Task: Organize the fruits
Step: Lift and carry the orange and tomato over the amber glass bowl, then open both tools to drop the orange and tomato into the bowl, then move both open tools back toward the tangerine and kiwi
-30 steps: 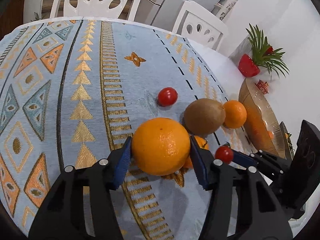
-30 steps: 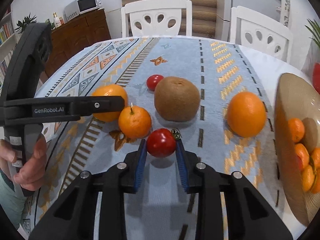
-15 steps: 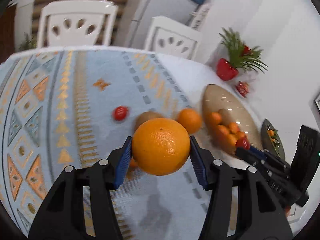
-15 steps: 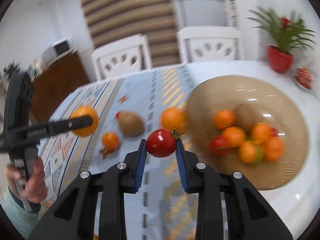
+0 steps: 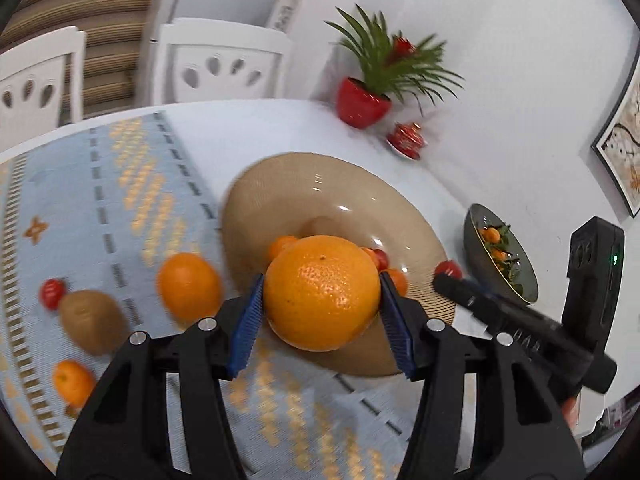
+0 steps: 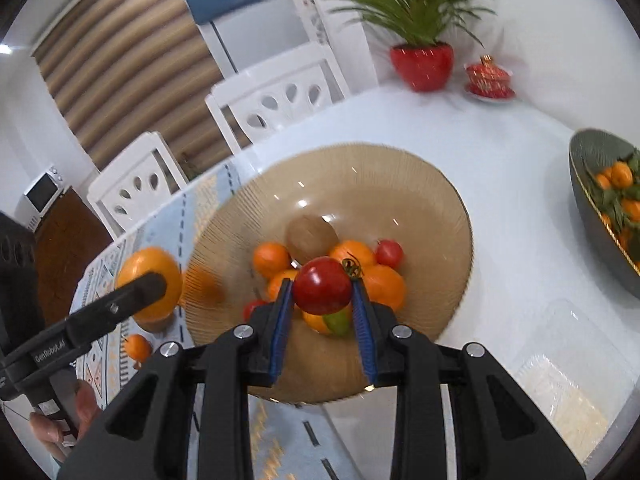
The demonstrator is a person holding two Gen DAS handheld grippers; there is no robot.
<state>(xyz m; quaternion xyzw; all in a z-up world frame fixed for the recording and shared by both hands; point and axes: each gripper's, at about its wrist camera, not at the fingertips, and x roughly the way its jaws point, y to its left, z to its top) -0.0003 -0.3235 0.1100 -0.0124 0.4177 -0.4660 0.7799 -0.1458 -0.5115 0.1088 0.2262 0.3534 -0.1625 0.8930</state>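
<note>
On the patterned cloth at the far left of the left wrist view lie a small tomato (image 5: 52, 293), a kiwi (image 5: 93, 321) and a mandarin (image 5: 73, 383), with a loose orange (image 5: 189, 286) just beside the rim of the tan ribbed bowl (image 5: 320, 184). The left claw (image 5: 322, 320) is clamped on a large orange (image 5: 322, 293), held in the air over the bowl's near edge. The bowl rests on the white worktop (image 5: 248, 128) and holds mandarins, a kiwi and tomatoes. To the right, the right claw (image 6: 322, 308) grips a red tomato (image 6: 322, 285) between its blue pads, above the heap of fruit in the bowl. Further right stands a dark green bowl (image 6: 588, 196) of leafy mandarins, well apart from the tan one, and a clear plastic container (image 6: 568, 380) sits near the worktop's edge.
</note>
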